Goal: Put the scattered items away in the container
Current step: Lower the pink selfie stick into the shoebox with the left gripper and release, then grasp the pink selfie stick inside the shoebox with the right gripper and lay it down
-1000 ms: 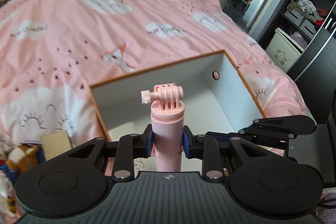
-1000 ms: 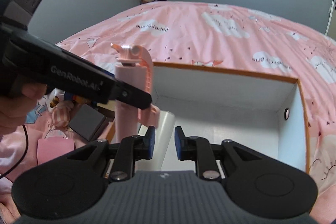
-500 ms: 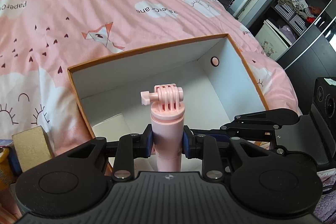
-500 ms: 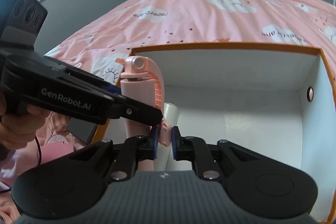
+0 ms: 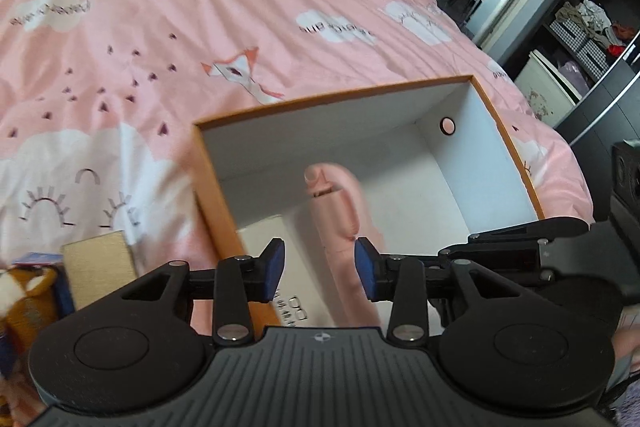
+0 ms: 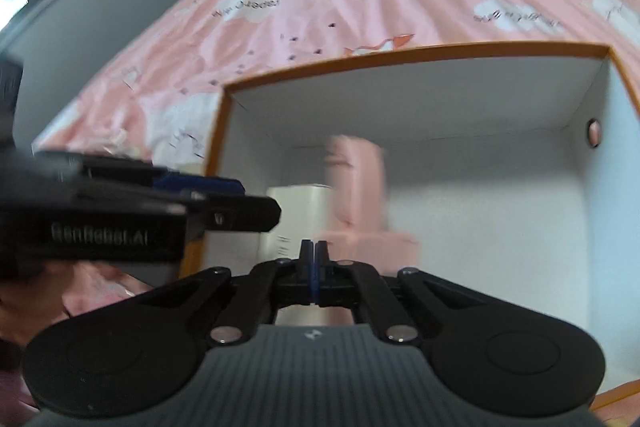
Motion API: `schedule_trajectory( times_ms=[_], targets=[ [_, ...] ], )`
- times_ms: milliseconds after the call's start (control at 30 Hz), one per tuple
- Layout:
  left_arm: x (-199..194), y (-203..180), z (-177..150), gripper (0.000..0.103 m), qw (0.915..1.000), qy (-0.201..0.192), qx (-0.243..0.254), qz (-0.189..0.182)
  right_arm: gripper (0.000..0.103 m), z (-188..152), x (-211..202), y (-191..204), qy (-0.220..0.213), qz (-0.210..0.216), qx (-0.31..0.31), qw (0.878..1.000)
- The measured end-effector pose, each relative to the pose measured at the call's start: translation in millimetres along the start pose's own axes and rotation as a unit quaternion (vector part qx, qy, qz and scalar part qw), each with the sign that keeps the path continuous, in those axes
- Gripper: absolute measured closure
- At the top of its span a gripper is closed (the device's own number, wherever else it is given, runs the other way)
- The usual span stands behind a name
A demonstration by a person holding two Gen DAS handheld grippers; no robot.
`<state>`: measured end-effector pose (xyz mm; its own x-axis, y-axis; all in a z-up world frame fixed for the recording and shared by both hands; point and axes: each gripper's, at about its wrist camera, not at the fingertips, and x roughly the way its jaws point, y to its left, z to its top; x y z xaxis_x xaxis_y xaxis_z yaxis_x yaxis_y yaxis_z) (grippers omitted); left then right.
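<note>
The white box with an orange rim (image 5: 320, 101) sits on the pink bed cover, seen from above in both views. A pink camera handle (image 5: 340, 211) is blurred and tilted inside it, free of the pads. My left gripper (image 5: 320, 267) hangs over the box's near edge; its jaws are opening and the blue pads stand clear of the handle. In the right wrist view the handle (image 6: 356, 183) is a pink blur over the box floor (image 6: 480, 227). My right gripper (image 6: 314, 267) is shut with nothing between its pads, and the left gripper (image 6: 224, 205) reaches in from the left.
A white carton (image 6: 296, 211) lies in the box's near left corner. A tan block (image 5: 98, 259) and a plush toy (image 5: 24, 303) lie left of the box on the bed cover (image 5: 160, 47). Dark shelves (image 5: 580, 27) stand to the right.
The left jaws have parted and the pink handle has dropped from upright between the pads into the box. The right jaws have closed fully. Both grippers came lower over the box.
</note>
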<state>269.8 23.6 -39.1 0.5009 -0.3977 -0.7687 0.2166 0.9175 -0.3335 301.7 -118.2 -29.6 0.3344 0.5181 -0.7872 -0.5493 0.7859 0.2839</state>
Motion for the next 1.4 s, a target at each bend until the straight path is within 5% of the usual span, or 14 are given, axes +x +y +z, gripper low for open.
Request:
schedule_trajectory(
  times_ms=[300, 433, 600, 733, 867, 1033, 1400],
  targets=[
    [-34.6, 2.4, -13.1, 0.058, 0.9986, -0.049, -0.005, 0.016, 0.102, 11.7, 6.5, 4.7, 0.016, -0.061, -0.024, 0.998],
    [-41.0, 10.8, -17.5, 0.057, 0.9976, -0.060, -0.014, 0.031, 0.094, 3.0, 19.5, 0.4, 0.038, -0.094, -0.041, 0.994],
    [-44.3, 23.5, -21.7, 0.057, 0.9966, -0.063, -0.030, 0.042, 0.086, -7.0, 35.6, 1.3, 0.078, -0.084, -0.048, 0.992],
    [-41.7, 31.7, -25.8, 0.057, 0.9963, -0.060, -0.041, 0.046, 0.066, -11.3, 51.1, 8.5, 0.096, -0.096, -0.069, 0.988],
    [-40.0, 36.5, -29.5, 0.057, 0.9964, -0.057, -0.043, 0.046, 0.066, -10.5, 66.0, 5.8, 0.116, -0.116, -0.066, 0.984],
    [-40.2, 43.2, -32.7, 0.057, 0.9961, -0.057, -0.049, 0.046, 0.062, -9.6, 60.8, 10.9, 0.113, -0.147, -0.078, 0.980],
    [-39.1, 54.5, -35.4, 0.057, 0.9956, -0.057, -0.064, 0.039, 0.058, 13.9, 56.4, 17.0, 0.084, -0.121, -0.032, 0.989]
  ],
)
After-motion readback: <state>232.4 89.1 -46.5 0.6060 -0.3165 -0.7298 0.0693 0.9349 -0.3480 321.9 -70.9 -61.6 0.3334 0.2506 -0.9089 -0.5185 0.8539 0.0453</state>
